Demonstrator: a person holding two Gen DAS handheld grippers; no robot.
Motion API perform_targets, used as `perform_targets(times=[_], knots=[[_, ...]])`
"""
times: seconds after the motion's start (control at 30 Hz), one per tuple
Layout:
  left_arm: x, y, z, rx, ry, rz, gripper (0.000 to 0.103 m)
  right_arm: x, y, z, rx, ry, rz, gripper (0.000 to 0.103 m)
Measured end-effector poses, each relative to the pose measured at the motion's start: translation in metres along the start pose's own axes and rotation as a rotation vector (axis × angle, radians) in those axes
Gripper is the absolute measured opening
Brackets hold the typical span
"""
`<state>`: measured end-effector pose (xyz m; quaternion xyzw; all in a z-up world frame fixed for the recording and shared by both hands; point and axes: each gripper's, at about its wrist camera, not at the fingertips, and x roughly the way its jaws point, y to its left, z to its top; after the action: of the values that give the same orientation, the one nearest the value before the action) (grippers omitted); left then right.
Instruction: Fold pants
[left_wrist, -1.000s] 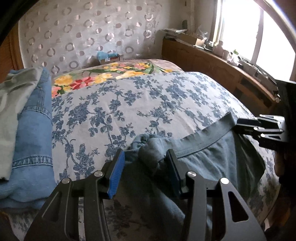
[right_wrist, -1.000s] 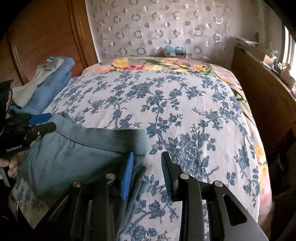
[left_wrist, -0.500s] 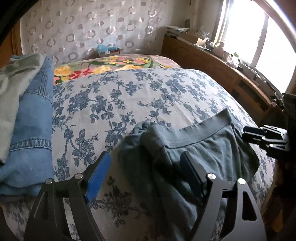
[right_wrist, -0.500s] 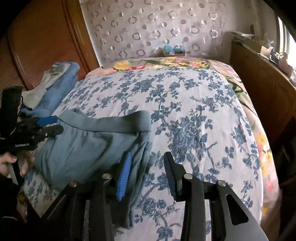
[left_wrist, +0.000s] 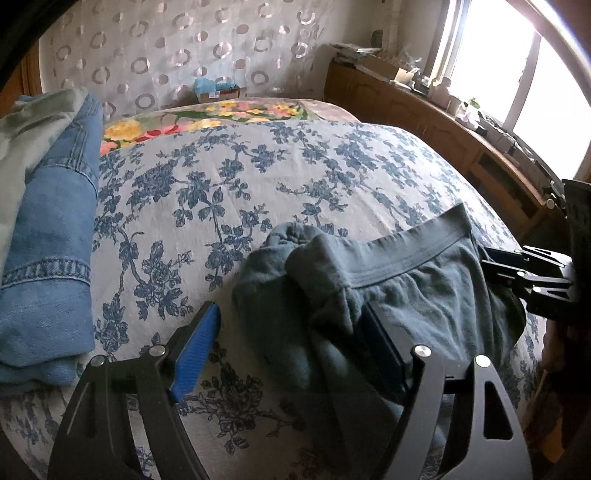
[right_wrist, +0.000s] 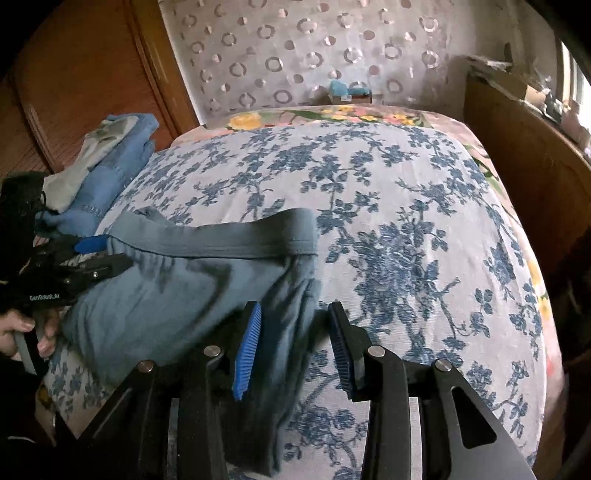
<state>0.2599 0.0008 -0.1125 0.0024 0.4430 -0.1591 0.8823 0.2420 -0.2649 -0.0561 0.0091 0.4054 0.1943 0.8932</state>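
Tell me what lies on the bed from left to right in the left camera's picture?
Grey-green garment → jeans → left claw's blue pad → teal pants → right claw, at the far right edge.

bed: blue-floral white bedspread (left_wrist: 229, 184) | left edge: folded blue denim jeans (left_wrist: 48, 258) | right: brown wooden cabinet (right_wrist: 524, 155)

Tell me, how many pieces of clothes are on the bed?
3: teal pants near the tools, blue jeans at the bed's left edge, pale green garment on the jeans. More may be hidden.
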Motion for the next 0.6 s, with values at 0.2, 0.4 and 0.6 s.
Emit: perform_targets(times=[0.2, 0.4, 0.6], knots=[[0.002, -0.001, 0.001, 0.011, -0.004, -0.001, 0.078, 0.001, 0.003, -0.004, -0.005, -0.02, -0.012, 0.037], [0.002, -0.002, 0.006, 0.007, -0.002, -0.044, 0.063, -0.001, 0.002, -0.006, 0.003, -0.021, 0.001, 0.022], [-0.003, -0.011, 0.004, 0.021, -0.011, -0.074, 0.027, -0.001, -0.003, -0.006, 0.028, -0.015, 0.061, 0.014]])
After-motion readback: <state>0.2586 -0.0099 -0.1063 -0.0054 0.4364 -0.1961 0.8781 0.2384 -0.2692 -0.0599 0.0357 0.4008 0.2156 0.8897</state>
